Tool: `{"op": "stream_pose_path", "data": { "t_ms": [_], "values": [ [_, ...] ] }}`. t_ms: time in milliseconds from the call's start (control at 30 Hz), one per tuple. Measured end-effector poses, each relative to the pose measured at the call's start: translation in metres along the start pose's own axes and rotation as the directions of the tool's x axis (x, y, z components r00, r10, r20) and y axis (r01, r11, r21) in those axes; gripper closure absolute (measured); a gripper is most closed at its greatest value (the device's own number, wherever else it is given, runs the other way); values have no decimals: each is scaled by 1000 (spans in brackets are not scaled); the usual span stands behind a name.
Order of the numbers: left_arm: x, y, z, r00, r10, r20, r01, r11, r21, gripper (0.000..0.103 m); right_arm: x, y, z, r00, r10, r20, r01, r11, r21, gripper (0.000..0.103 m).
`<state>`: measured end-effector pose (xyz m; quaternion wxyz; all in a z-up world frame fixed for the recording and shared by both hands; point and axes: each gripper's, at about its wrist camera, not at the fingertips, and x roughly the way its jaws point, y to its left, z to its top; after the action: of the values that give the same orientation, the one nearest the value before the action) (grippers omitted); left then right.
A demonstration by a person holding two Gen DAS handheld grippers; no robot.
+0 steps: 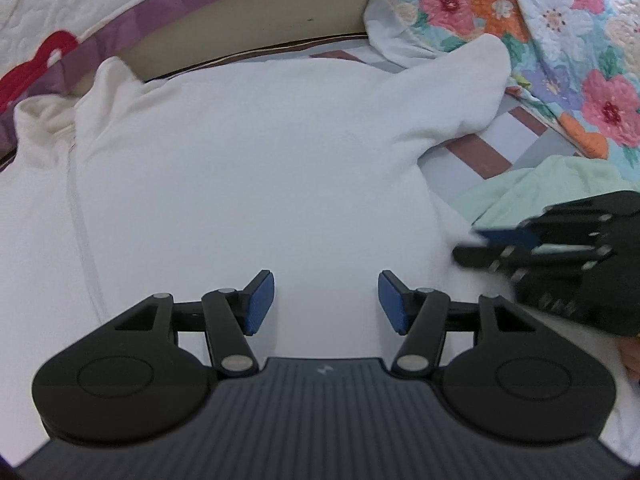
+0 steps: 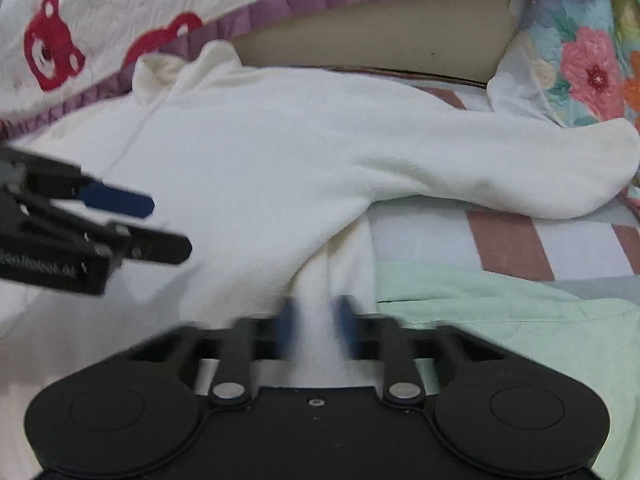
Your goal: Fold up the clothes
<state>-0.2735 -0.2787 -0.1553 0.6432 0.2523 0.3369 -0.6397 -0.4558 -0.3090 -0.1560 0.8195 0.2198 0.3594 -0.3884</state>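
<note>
A white fleece garment lies spread flat on the bed, collar at the far left and one sleeve stretched out to the right. My left gripper hovers open over the garment's body, with nothing pinched between its blue pads; in the right wrist view it shows at the left. My right gripper is at the garment's near right edge below the sleeve, its blurred pads closed on a raised ridge of white fabric. From the left wrist it appears at the right edge.
A mint green cloth lies right of the garment on the striped sheet. A floral quilt is heaped at the far right. A bear-print blanket with purple trim borders the far left.
</note>
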Motion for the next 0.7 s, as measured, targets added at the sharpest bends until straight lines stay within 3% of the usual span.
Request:
{"op": "stream_pose_path", "data": {
  "t_ms": [133,233,467,567,700],
  "values": [
    [-6,-2,-8,999,34,-10,-34,999,-25,46,-29,2,-4,993,0,117,-3,1000,25,93],
    [-12,1,-11,999,37,-8,-38,998,-56,46,-36,5,-4,988,-4,153,6,1000,-10,93],
    [-26,8,-15,998,52,-30,-55,989,-140,46,-26,-4,-10,991,-1,134,0,1000,3,93],
    [-31,4,-11,998,66,-19,-68,989,-128,46,-23,-7,-12,993,4,119,-7,1000,20,93],
    [-33,-4,1,998,63,-9,-63,993,-102,46,-21,1,-14,994,-31,101,39,996,-77,93]
  ]
}}
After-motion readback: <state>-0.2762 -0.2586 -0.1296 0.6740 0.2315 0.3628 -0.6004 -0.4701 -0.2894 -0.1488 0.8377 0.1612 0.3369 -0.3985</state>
